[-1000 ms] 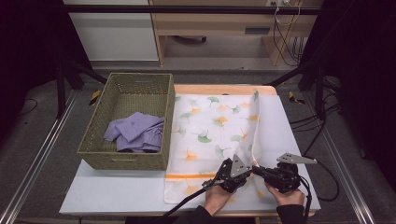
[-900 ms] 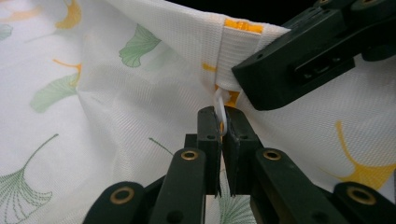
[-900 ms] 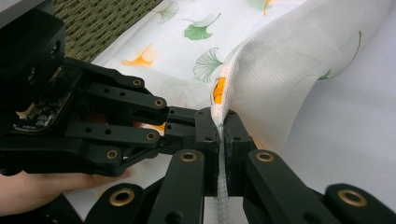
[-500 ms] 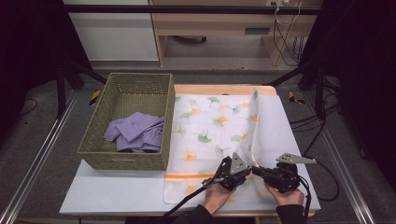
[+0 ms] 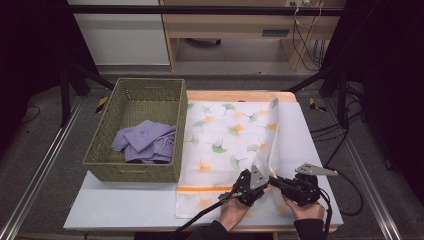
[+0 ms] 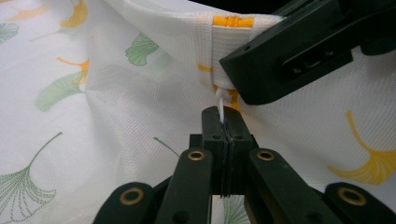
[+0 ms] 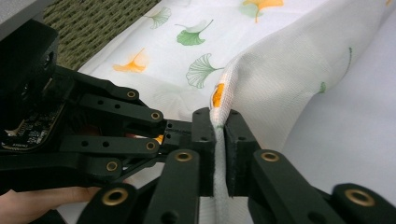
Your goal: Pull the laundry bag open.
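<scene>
Little has shifted since a second ago: both hands sit at the near edge of the surface (image 5: pixel 125 210) as before, while the left gripper (image 5: pixel 248 186) has just drawn its jaws fully together on the white leaf-print cloth (image 5: pixel 225 145). That cloth lies spread beside the wicker basket (image 5: pixel 135 170), its right edge lifted into a ridge. The right gripper (image 5: pixel 280 184) is likewise clamped on the hem. The risk, as it looks from here: the left gripper's bite is thin, a mere sliver of fabric (image 6: pixel 220 105) at the jaw tips, so any sharp pull could slip it free; two grips this close may also bunch the hem rather than stretch it. The left gripper view shows that slim bite and the orange band (image 6: pixel 232 21); the right gripper view shows a deeper hold on the cloth (image 7: pixel 280 79). The high view alone takes in the purple garment (image 5: pixel 145 142) in the basket.
</scene>
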The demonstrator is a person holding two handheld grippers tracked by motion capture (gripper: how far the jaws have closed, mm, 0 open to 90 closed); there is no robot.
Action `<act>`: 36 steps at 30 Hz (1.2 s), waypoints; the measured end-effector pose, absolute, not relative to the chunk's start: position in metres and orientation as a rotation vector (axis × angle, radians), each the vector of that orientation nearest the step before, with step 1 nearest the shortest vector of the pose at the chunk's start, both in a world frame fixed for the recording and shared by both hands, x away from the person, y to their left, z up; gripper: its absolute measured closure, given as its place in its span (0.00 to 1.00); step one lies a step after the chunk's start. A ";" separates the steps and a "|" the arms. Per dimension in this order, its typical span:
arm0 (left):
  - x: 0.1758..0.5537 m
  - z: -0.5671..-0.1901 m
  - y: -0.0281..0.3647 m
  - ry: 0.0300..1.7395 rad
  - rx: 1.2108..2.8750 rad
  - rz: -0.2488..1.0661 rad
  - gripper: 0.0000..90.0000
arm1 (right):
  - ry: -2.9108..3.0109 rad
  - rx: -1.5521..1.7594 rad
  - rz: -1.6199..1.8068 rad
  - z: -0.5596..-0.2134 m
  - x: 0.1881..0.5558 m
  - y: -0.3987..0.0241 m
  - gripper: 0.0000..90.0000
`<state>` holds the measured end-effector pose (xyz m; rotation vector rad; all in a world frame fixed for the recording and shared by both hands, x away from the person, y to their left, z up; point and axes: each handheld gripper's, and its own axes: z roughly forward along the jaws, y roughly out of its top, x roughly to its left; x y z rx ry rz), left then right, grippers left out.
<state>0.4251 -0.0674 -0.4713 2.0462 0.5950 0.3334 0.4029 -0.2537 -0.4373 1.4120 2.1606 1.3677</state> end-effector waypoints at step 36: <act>0.425 -0.481 -0.071 0.607 2.061 0.348 0.99 | 2.020 1.470 1.370 -0.435 0.401 -0.269 0.97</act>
